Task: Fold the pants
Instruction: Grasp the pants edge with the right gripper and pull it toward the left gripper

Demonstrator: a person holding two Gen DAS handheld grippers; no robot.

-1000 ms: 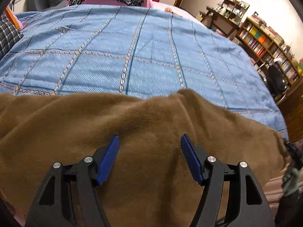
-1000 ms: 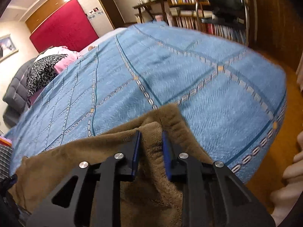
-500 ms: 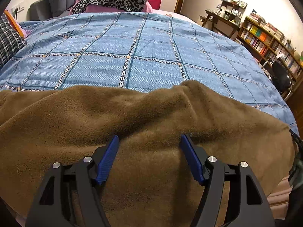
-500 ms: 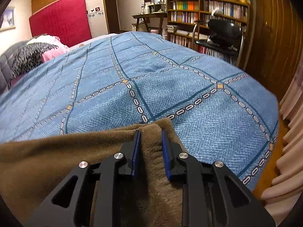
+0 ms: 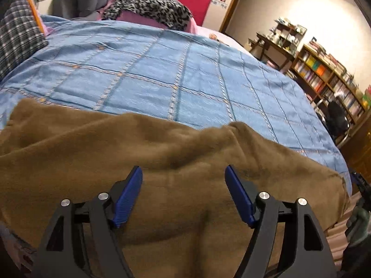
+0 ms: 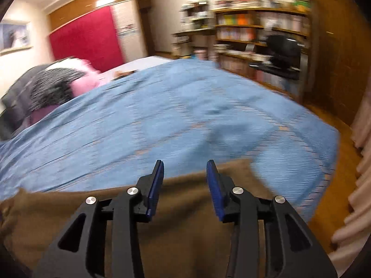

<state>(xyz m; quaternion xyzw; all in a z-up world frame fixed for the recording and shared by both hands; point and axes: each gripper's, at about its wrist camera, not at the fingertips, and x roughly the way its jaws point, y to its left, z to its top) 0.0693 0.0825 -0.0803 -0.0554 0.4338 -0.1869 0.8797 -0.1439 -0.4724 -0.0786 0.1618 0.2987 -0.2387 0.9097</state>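
brown fleece pants [image 5: 176, 185] spread flat across near edge of blue checked bedspread [image 5: 185, 85], right corner near bed's right side. left gripper [image 5: 183, 173] over the fleece, jaws wide apart and just opened further, blue pads clear of fabric, nothing held. right gripper [image 6: 184, 164] above pants' far edge [image 6: 199, 220], jaws just parted, gap between pads, no cloth pinched. right view motion-blurred. bookshelf [image 5: 329, 78] far right.
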